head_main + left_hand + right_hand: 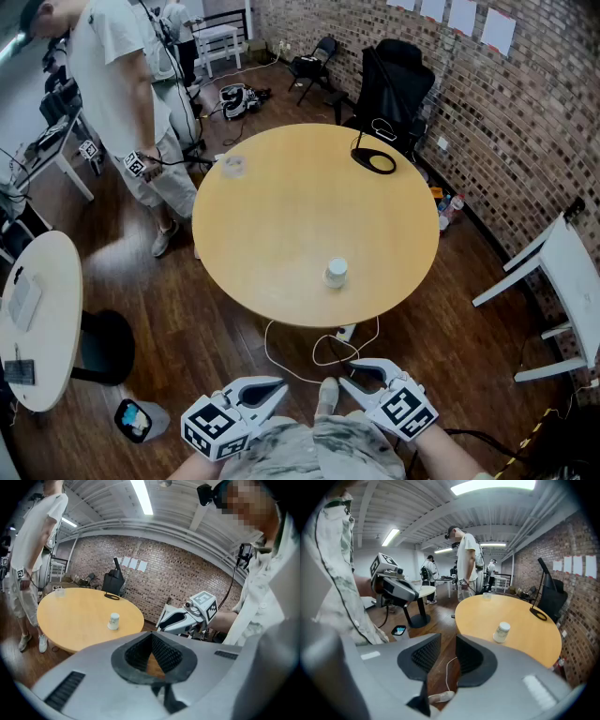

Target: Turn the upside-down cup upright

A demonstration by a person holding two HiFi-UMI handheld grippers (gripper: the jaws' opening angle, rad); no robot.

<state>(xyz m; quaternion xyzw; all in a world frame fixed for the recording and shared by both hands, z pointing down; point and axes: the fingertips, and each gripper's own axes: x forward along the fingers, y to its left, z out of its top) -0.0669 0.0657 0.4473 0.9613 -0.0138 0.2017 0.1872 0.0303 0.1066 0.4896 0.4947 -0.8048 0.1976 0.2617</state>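
**Head view and both gripper views: one upturned cup, two empty grippers**

Head view, looking steeply down: one large round table point(281, 216) with a yellow wooden top carries three things. One pale paper cup point(336, 272) stands upside down on it, mouth on the wood and base uppermost; it is near the table edge closest to the wearer and well apart from both grippers. One clear plastic cup point(231, 166) stands at the far left rim; its contents cannot be made out. One black ring point(374, 160) with a thin stem rising from it lies at the far right rim.

Two grippers are held low before the wearer's lap, over the wooden floor and short of the table. The left gripper point(283, 383) is clenched; its pads meet in a V at the tips and grasp nothing. The right gripper point(341, 379) is drawn in to a narrow slit; nothing stands between its jaws.

One white cable point(281, 352) loops on the floor below the table's near edge. One smaller pale round table point(42, 272) stands at the left. Beside its foot one small dark tub point(134, 419) sits on the floor, holding something blue and white. One person in a white shirt point(112, 66) stands by the large table's far left side. One black office chair point(398, 80) stands beyond the table, before a brick wall point(525, 112) bearing four sheets of paper point(462, 14).
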